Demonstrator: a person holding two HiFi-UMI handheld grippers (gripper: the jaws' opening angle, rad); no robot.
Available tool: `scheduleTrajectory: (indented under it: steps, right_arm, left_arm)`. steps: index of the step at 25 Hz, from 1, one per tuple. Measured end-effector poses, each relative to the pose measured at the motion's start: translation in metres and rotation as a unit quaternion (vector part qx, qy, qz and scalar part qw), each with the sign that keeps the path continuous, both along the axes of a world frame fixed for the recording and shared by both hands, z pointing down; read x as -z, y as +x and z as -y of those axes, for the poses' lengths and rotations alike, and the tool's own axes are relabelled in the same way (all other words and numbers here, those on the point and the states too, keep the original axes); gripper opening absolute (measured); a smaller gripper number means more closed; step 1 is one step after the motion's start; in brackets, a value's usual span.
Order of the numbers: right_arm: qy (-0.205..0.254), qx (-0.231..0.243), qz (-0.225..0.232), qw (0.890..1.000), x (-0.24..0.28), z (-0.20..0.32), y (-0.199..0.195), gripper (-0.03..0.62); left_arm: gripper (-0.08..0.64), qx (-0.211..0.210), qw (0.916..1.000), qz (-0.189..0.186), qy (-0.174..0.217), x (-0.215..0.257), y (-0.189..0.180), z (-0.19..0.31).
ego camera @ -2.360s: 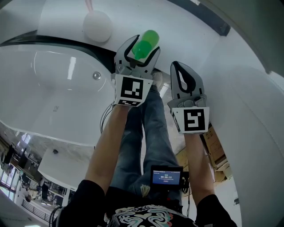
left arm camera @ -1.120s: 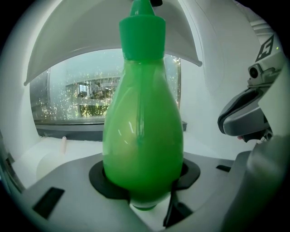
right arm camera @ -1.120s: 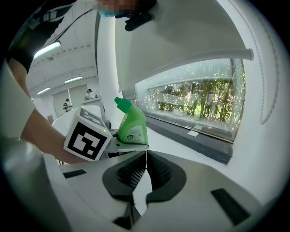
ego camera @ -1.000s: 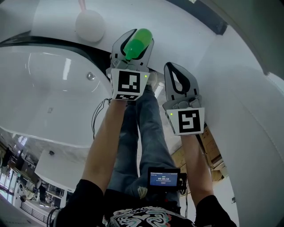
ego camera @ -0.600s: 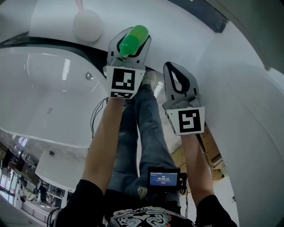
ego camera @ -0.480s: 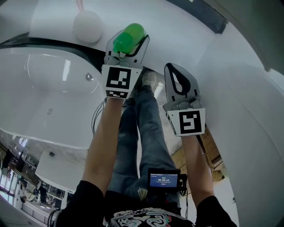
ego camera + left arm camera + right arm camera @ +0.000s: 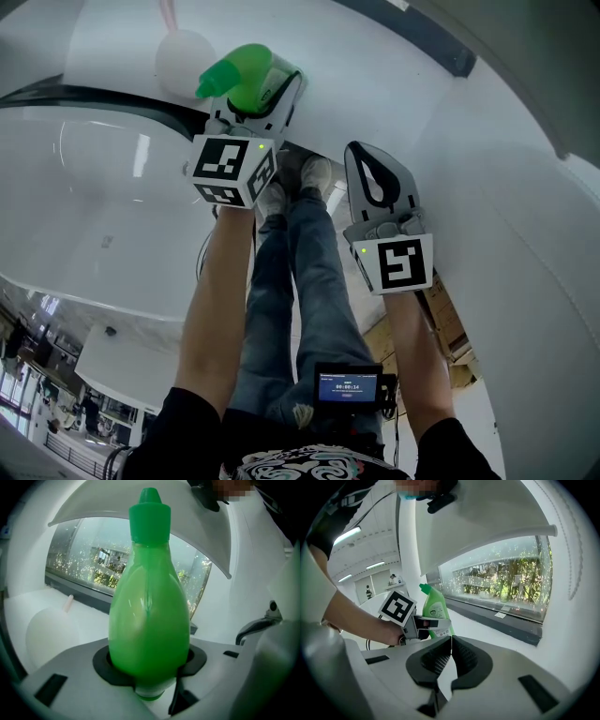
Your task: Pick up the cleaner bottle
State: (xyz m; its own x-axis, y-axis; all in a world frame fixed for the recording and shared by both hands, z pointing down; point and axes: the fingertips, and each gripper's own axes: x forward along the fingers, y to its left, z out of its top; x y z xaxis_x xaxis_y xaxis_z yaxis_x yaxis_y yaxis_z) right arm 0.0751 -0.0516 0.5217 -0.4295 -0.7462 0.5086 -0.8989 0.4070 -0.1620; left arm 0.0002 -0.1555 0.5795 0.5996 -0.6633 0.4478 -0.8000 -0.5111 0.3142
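Firmly, the left gripper clamps the green cleaner bottle.
Beside it, the right gripper sits closed and empty.

Bright green bottle, cap too, between left fingers. Black ribbed pads. Left gripper, right gripper light grey. Cubes white, black square markers, small green light on each. Tub white. Jeans blue.

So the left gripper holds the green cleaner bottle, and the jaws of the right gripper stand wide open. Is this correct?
Not quite. The right gripper view shows the right gripper with its jaws closed together and nothing between them, not wide open. The rest is correct: the left gripper holds the green cleaner bottle.
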Motion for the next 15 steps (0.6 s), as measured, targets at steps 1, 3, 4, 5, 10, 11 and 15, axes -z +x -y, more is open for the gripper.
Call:
scheduleTrajectory:
  steps: [1, 3, 4, 5, 10, 11, 15]
  right_arm:
    - [-0.009, 0.008, -0.009, 1.000, -0.004, -0.004, 0.002, 0.026]
    - [-0.019, 0.015, -0.019, 1.000, -0.009, -0.008, 0.004, 0.026]
    - [-0.021, 0.016, -0.020, 0.999, -0.010, -0.008, 0.005, 0.026]
    - [-0.022, 0.016, -0.020, 0.999, -0.010, -0.008, 0.005, 0.026]
    - [-0.024, 0.016, -0.015, 0.999, -0.011, -0.009, 0.005, 0.026]
    - [-0.024, 0.016, -0.013, 0.999, -0.012, -0.007, 0.004, 0.026]
    - [-0.025, 0.015, -0.009, 1.000, -0.014, -0.007, 0.001, 0.026]
  left_arm:
    - [0.209, 0.013, 0.9998, -0.013, -0.011, -0.001, -0.003, 0.002]
    - [0.209, 0.041, 0.9977, -0.042, -0.034, -0.003, -0.010, 0.006]
    - [0.209, 0.054, 0.9960, -0.055, -0.046, -0.004, -0.014, 0.008]
    - [0.209, 0.064, 0.9942, -0.066, -0.055, -0.004, -0.018, 0.009]
    - [0.209, 0.079, 0.9890, -0.101, -0.074, -0.007, -0.029, 0.009]
    - [0.209, 0.083, 0.9875, -0.109, -0.078, -0.009, -0.031, 0.011]
    - [0.207, 0.113, 0.9750, -0.159, -0.106, -0.016, -0.042, 0.016]
